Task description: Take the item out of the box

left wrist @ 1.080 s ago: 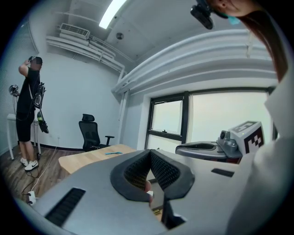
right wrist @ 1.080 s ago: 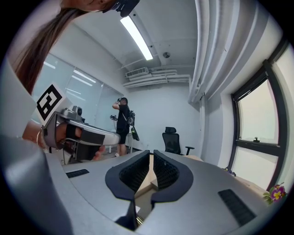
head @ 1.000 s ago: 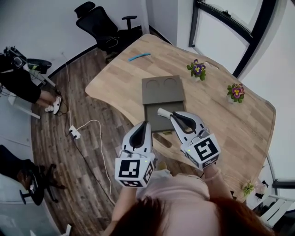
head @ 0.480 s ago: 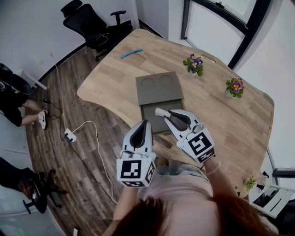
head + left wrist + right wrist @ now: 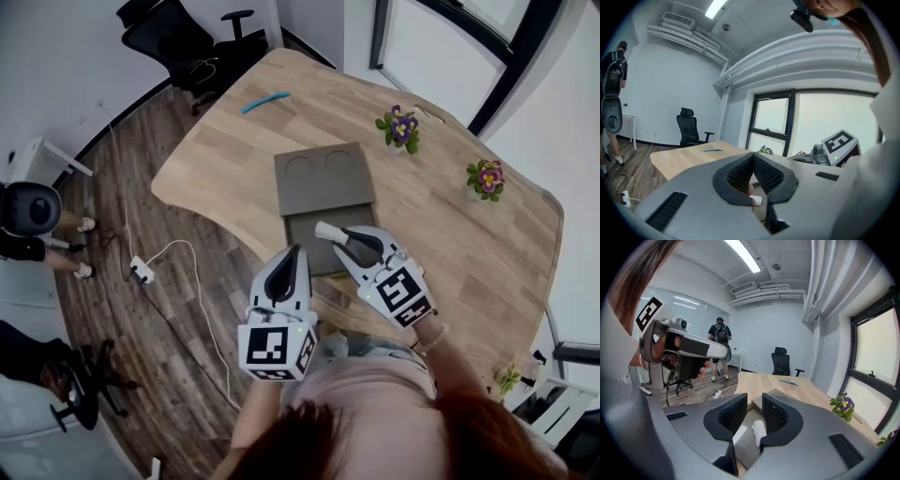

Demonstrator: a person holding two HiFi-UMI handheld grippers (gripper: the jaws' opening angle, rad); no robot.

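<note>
From the head view, my two claws hang over the near edge of the wooden table (image 5: 450, 244). The left gripper (image 5: 293, 255) is just short of the grey box (image 5: 298, 246). The right gripper (image 5: 335, 234) reaches over the box's open tray, with the lid (image 5: 323, 178) lying flat behind it. From up here my right claw covers whatever lies in the tray. Two flower pots (image 5: 400, 129) and a blue tool (image 5: 263, 101) sit farther off.

The left gripper view settles what the head view only hints at: my left claw's pads are pressed together at the tips, with nothing pinched. Through the gap lower down, a bit of something white shows below. Only this view shows the window behind the table.

The right gripper view shows the tray's contents. A white roll (image 5: 759, 431) lies inside the box beside a white slip (image 5: 739, 434). My right claw has just been spreading. Its pads now stand apart, and the roll shows in the gap beneath them, untouched. A person (image 5: 719, 345) stands across the room.
</note>
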